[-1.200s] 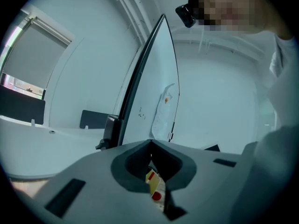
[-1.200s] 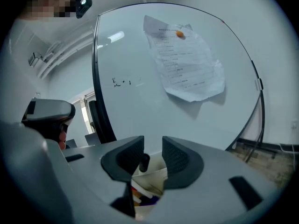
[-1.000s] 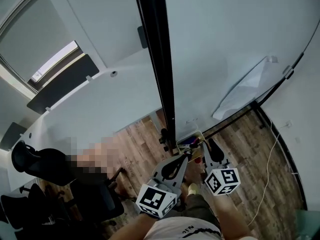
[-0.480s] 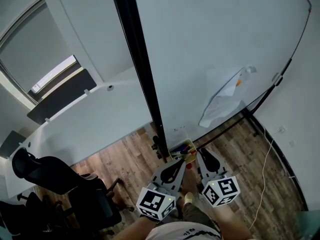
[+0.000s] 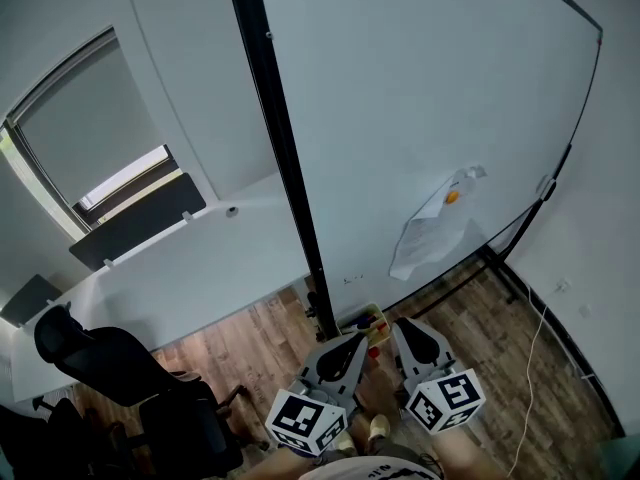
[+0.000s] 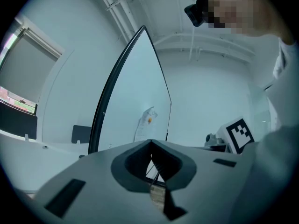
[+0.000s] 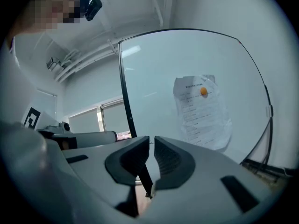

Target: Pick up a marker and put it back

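Note:
A small tray (image 5: 362, 321) with coloured markers sits at the foot of the whiteboard (image 5: 420, 118), beside its black frame post (image 5: 280, 158). My left gripper (image 5: 352, 344) (image 6: 150, 143) hangs just in front of the tray, pointing level at the board with its jaw tips touching and nothing in them. To its right, my right gripper (image 5: 402, 330) (image 7: 152, 142) faces the board too. Its jaws have just been closing, and a narrow slit remains with nothing between them. No marker is held.
A sheet of paper (image 5: 428, 230) (image 7: 202, 112) is pinned to the board by an orange magnet (image 5: 452, 197). A black office chair (image 5: 110, 358) stands on the wooden floor at left. A white cable (image 5: 540, 348) trails along the floor at right. A long white counter (image 5: 180, 268) runs behind the board.
The view has swung up the whiteboard, so more of its top edge shows. Both grippers have risen along the board. The paper sits higher and further left in the picture.

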The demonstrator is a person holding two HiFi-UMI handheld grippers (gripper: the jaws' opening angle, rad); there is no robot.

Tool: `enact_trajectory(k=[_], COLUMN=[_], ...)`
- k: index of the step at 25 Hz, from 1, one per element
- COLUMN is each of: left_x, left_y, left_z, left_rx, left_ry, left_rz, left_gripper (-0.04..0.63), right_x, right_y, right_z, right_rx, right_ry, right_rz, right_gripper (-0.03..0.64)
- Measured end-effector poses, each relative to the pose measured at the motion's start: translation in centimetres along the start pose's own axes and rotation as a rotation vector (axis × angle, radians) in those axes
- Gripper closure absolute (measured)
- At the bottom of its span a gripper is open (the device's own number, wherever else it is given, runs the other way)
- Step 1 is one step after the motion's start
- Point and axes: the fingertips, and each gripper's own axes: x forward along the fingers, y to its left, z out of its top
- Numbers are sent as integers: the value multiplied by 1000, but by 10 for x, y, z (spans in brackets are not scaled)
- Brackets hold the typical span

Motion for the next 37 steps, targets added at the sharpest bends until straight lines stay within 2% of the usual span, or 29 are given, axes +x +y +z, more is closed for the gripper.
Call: enact_trajectory(k=[8,16,37], left_x=[-11,-13,-8], left_y=[-13,-16,5], left_z=[30,40,25], left_rx=[20,38,17], left_ry=[-45,-63,-39], left_rz=[10,16,46], left_gripper=[584,584,584], right_x=[-11,-11,8], right_y=[19,27,26], right_z=[33,44,29], right_rx=[-38,-68,-55], right_ry=[-31,-41,-1], right_rz=[51,67,80], right_gripper=[595,604,604])
